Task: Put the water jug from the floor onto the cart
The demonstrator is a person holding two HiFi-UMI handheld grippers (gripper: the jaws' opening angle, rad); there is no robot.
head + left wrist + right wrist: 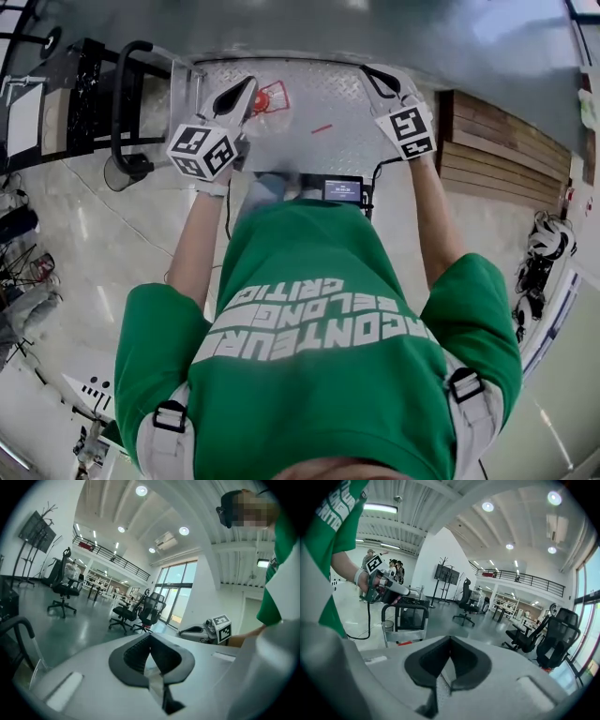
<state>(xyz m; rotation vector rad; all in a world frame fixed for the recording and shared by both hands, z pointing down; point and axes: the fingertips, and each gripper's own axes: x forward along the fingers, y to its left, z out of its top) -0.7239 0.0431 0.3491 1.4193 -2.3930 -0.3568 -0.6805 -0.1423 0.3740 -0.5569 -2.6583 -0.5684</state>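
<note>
Both grippers are held up over the cart's metal deck [319, 150]. My left gripper [246, 94] is shut with nothing in it, and my right gripper [375, 80] is shut and empty too. Their own views show the black pads pressed together, left gripper [151, 651] and right gripper [449, 653], pointing out into the hall. A small red object [270, 97] sits on the deck just beyond the left gripper; I cannot tell whether it belongs to the water jug. No jug shows clearly in any view. The cart [401, 620] stands low at the left in the right gripper view.
The cart's black push handle [127, 103] rises at its left end. A small screen device [342, 190] hangs in front of the person. Wooden pallets [497, 150] lie to the right. Office chairs [465, 606] and desks stand further off on the shiny floor.
</note>
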